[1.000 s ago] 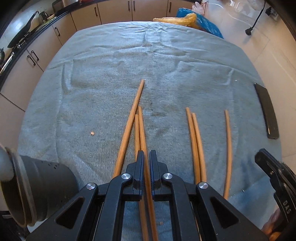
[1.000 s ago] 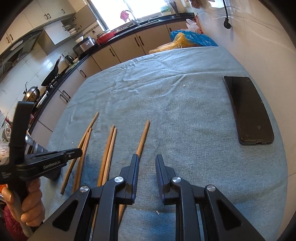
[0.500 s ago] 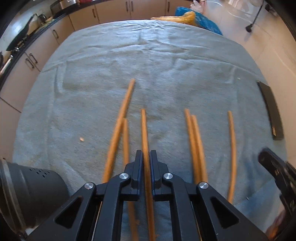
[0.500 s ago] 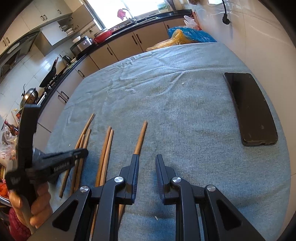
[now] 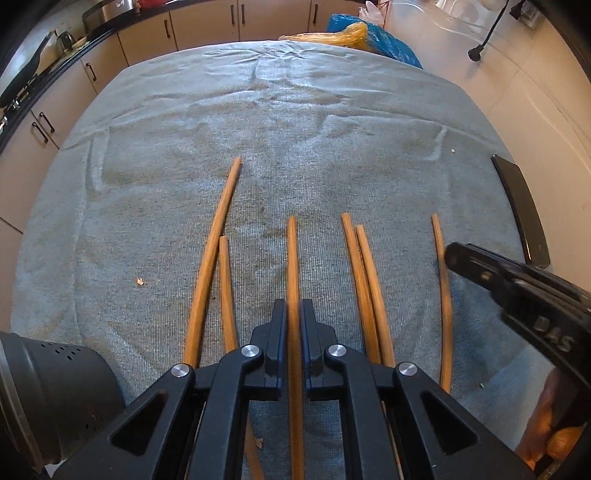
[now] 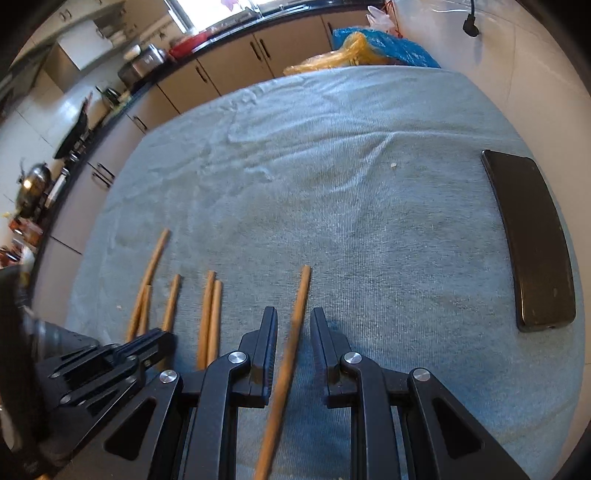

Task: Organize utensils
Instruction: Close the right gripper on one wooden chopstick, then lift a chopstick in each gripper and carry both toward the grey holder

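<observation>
Several wooden chopsticks lie side by side on a blue-grey cloth (image 5: 295,122). My left gripper (image 5: 293,309) is shut on the middle chopstick (image 5: 292,254), which runs straight out between its pads. Left of it lie a long chopstick (image 5: 212,258) and a shorter one (image 5: 224,288); a touching pair (image 5: 364,284) lies to its right. In the right wrist view my right gripper (image 6: 293,319) is open and straddles the rightmost chopstick (image 6: 302,291), with a gap on each side. The same gripper's finger (image 5: 480,266) crosses that chopstick in the left wrist view.
A dark grey perforated holder (image 5: 55,384) lies on its side at the near left edge. A black phone (image 6: 532,240) rests by the cloth's right edge. Blue and yellow bags (image 5: 369,37) sit beyond the far edge, with kitchen cabinets (image 5: 207,26) behind.
The left gripper has drawn its chopstick to the right, away from the two on the left. The right gripper has moved left, so the lone chopstick now lies between its jaws.
</observation>
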A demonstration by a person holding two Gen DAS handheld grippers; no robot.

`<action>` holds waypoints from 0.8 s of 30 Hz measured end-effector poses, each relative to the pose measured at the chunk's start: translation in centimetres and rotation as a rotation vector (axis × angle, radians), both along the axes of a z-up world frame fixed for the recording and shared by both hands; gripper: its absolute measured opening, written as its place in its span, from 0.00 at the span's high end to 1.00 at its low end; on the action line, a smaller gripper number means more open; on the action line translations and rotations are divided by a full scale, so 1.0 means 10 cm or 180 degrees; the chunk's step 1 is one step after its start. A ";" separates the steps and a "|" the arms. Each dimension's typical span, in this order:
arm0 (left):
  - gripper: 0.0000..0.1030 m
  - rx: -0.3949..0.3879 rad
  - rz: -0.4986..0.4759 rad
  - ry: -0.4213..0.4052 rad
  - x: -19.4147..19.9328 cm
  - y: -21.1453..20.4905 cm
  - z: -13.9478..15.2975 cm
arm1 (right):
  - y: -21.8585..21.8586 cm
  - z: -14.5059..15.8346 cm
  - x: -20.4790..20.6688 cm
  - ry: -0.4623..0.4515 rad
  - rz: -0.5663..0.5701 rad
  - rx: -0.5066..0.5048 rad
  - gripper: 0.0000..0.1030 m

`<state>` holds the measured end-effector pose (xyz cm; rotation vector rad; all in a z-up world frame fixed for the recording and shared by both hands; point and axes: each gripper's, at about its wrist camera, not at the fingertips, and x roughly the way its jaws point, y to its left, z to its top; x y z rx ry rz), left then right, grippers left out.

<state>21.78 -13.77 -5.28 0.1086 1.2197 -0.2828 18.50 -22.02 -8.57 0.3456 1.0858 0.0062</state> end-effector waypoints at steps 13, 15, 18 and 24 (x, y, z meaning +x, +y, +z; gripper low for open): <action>0.94 -0.0132 -0.0056 -0.0214 -0.13 0.05 0.10 | 0.08 0.00 -0.09 -0.0050 0.0072 -0.0457 0.94; 0.94 -0.0184 -0.0066 -0.0355 -0.23 0.10 0.24 | 0.03 0.15 -0.24 -0.0272 0.0022 -0.0320 0.94; 0.94 -0.0260 -0.0060 -0.0550 -0.35 0.16 0.46 | 0.01 0.46 -0.58 -0.0716 -0.0041 -0.0164 0.94; 0.94 -0.0378 -0.0099 -0.1008 -0.75 0.29 0.97 | 0.04 0.99 -1.21 -0.1578 -0.0061 -0.0123 0.94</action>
